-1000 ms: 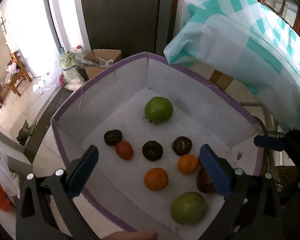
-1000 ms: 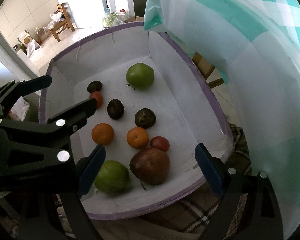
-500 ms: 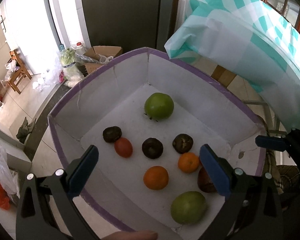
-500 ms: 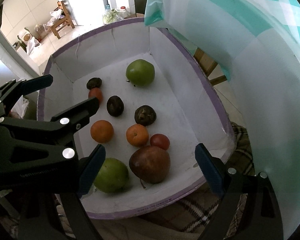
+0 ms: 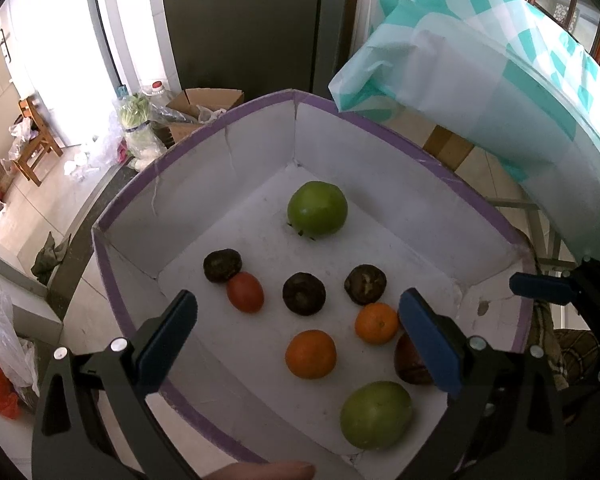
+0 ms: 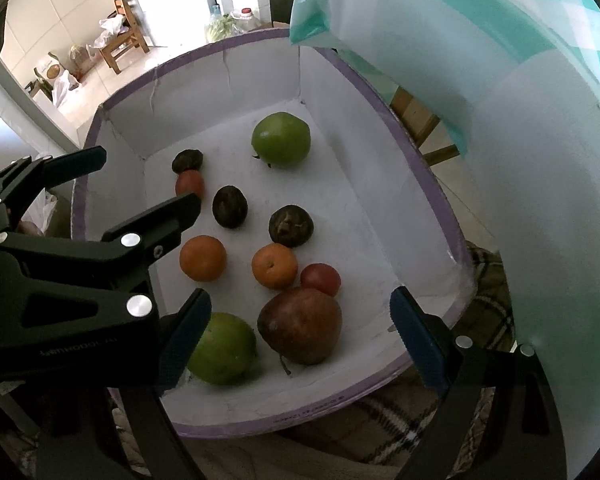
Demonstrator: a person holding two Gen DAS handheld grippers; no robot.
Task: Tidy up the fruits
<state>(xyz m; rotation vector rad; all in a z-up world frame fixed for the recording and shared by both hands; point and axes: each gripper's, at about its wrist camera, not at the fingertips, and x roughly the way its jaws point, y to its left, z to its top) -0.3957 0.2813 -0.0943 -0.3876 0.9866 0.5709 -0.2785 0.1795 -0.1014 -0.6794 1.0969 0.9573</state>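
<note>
Left wrist view has my left claw point(image 5: 296, 332) hanging released above the near left part of a white box with a purple rim point(image 5: 420, 152), its blue pads wide apart and nothing between them. My right claw point(image 6: 300, 328) is likewise spread and empty, poised over the near edge of the same box.

All the fruit lies on the box floor. A green apple point(image 5: 317, 209) sits alone toward the far corner. Nearer, three dark wrinkled fruits form a loose row: one point(image 5: 222, 265) by the left wall, touching a small red tomato point(image 5: 245, 291); a second point(image 5: 303, 293) in the middle; a third point(image 5: 365, 284) to the right, just beside a small orange point(image 5: 377, 323). A larger orange point(image 5: 310, 353) lies apart from the rest, toward the near side. A second green apple point(image 5: 376, 414) rests by the near wall.

From the right wrist view, a brownish-red pear point(image 6: 300, 330) sits beside that near apple, with another small red tomato point(image 6: 320, 278) touching its far side and close to the small orange. In the left wrist view the pear is mostly hidden behind my claw's right finger.

A teal-and-white checked cloth point(image 6: 500, 120) hangs over the box's right side. A fingertip point(image 5: 268, 470) shows at the bottom edge of the left wrist view.
</note>
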